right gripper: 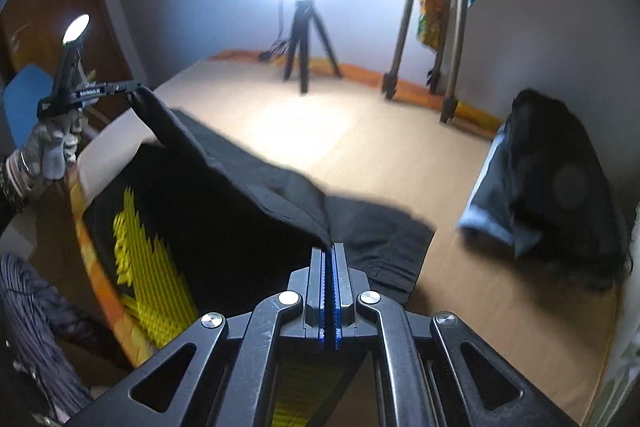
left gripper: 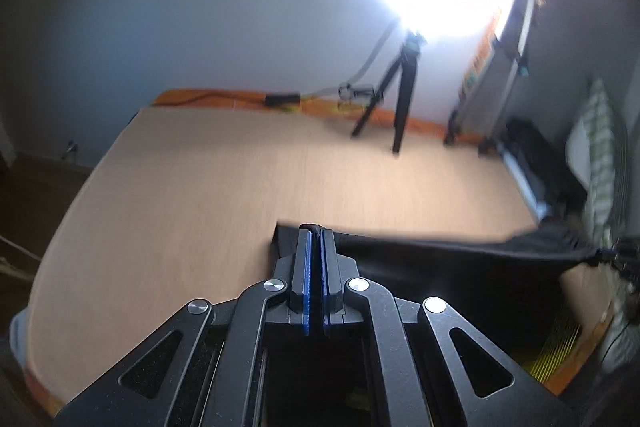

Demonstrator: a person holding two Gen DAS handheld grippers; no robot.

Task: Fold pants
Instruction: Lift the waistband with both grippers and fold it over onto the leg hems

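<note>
The black pants (left gripper: 440, 263) hang stretched between my two grippers above the near edge of the wooden table (left gripper: 200, 179). My left gripper (left gripper: 316, 233) is shut on one corner of the pants' edge. My right gripper (right gripper: 331, 247) is shut on the other corner; the pants (right gripper: 224, 187) run from it up to the left gripper (right gripper: 132, 87), seen at the upper left. Part of the pants (right gripper: 380, 239) lies crumpled on the table (right gripper: 360, 139) ahead of the right gripper.
A ring light on a black tripod (left gripper: 404, 95) stands at the table's far edge, a second metal tripod (right gripper: 424, 27) beside it. A dark pile of clothes (right gripper: 552, 187) sits on the table's right. An orange and yellow cloth (right gripper: 136, 267) hangs below the near edge.
</note>
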